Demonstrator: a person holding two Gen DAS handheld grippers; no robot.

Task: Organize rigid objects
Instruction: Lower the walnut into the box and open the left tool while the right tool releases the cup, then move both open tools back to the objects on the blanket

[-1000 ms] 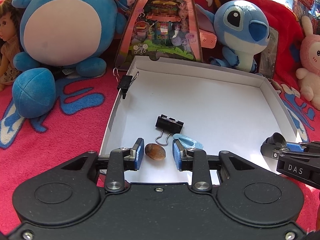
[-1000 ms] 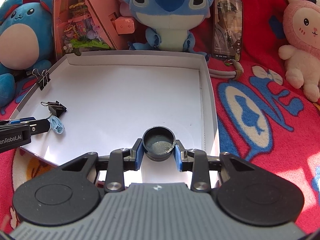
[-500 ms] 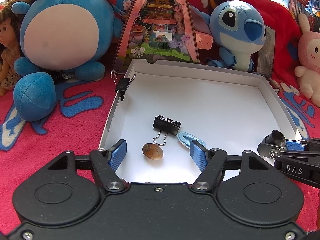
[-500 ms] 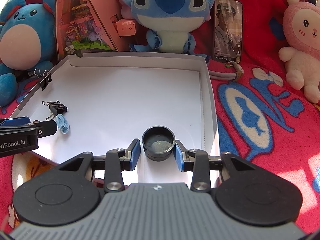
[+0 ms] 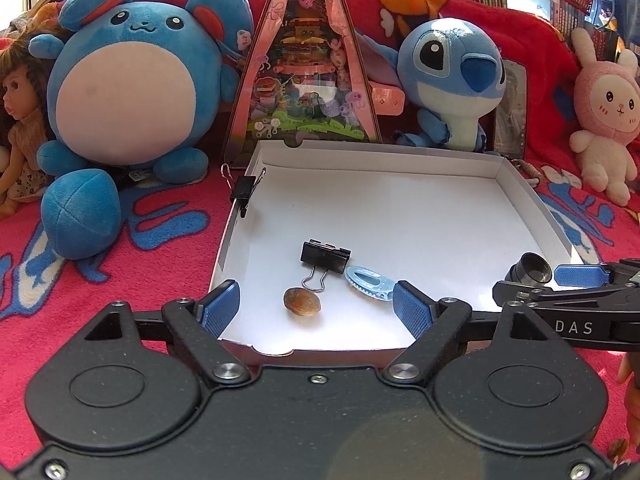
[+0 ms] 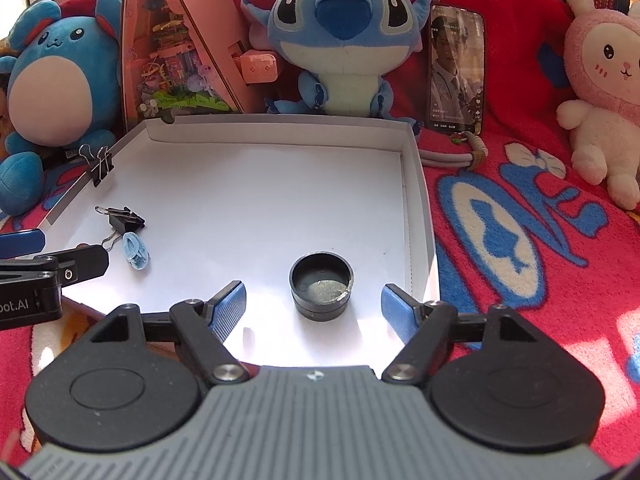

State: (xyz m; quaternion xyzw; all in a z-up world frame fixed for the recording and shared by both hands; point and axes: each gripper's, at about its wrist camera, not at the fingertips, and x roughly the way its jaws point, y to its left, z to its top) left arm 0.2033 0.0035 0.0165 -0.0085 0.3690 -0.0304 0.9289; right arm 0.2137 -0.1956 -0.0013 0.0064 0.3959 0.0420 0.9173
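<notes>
A white cardboard tray lies on a red blanket. In it lie a brown nut, a black binder clip and a light-blue plastic clip. A black round cap stands near the tray's right front corner. My left gripper is open, with the nut lying free between its fingers. My right gripper is open, with the cap standing free just ahead of it.
A second binder clip is clamped on the tray's left wall. Behind the tray stand a round blue plush, a pink triangular toy box, a Stitch plush, a phone and a pink bunny plush. A doll is at far left.
Both grippers have opened and drawn back a little. The left let go of the nut and the right let go of the cap; both objects now rest on the tray floor.
</notes>
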